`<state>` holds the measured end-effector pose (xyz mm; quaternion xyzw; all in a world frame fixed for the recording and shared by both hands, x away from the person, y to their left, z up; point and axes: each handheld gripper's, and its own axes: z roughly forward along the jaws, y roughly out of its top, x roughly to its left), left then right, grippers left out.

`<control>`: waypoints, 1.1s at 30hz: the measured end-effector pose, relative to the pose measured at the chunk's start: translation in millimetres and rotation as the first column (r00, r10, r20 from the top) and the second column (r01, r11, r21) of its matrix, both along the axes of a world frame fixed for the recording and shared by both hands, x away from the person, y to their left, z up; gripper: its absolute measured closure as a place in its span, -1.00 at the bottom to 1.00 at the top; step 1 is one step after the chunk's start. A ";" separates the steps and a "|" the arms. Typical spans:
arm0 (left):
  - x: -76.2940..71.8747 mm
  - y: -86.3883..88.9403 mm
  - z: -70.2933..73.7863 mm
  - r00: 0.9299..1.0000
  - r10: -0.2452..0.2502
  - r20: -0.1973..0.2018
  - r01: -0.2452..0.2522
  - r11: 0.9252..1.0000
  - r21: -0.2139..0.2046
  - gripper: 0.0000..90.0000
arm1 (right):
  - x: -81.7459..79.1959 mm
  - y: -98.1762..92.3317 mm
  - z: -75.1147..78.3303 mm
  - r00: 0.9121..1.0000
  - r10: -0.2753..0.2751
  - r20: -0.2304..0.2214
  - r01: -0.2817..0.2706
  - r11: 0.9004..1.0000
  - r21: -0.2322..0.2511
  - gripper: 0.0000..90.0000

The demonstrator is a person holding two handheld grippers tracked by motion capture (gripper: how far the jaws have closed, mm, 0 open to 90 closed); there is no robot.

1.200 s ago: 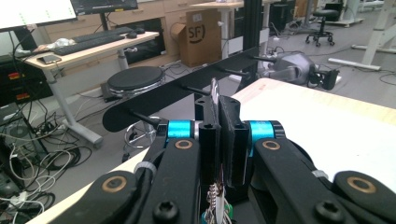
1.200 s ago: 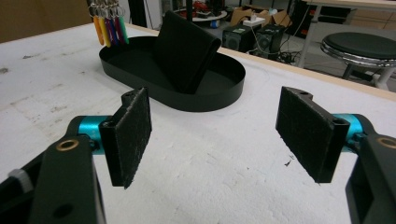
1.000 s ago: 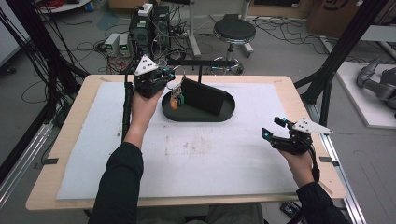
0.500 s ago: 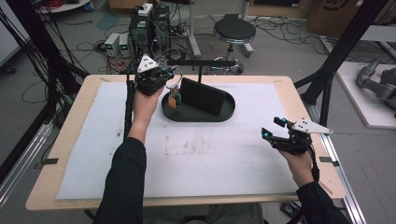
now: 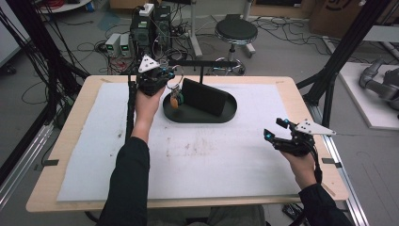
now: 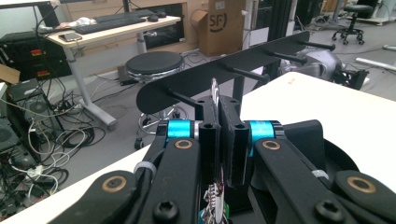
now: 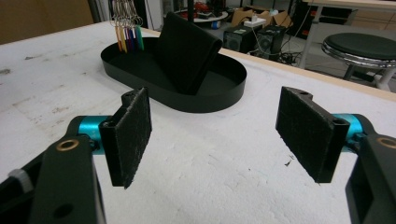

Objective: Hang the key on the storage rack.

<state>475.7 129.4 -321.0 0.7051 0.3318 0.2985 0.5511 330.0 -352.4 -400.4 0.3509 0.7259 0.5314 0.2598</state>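
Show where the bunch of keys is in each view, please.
High view: bunch of keys hangs from the left hand-held gripper, over the tray's left end.
Left gripper view: centre, between its shut jaws.
Right gripper view: upper left, over the tray.
Shared landmark: round black stool.
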 end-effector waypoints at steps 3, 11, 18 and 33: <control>0.4 2.1 -0.3 1.000 0.005 -0.004 -0.005 1.000 -0.006 0.92 | 0.2 0.3 0.0 1.000 0.000 0.000 0.000 1.000 0.000 -0.40; 1.6 4.7 -1.3 1.000 0.009 -0.007 -0.009 1.000 -0.007 0.92 | 1.2 0.1 -0.6 1.000 0.000 -0.003 0.000 1.000 -0.002 -0.40; 4.9 5.0 -7.1 1.000 0.018 -0.026 -0.018 1.000 -0.005 0.92 | 1.2 -0.9 -0.6 1.000 0.000 -0.003 0.000 1.000 -0.002 -0.40; 5.5 2.8 -14.1 0.999 0.029 -0.019 -0.030 1.000 -0.004 0.90 | 1.3 -0.6 -0.9 1.000 0.005 -0.006 -0.005 1.000 -0.001 -0.40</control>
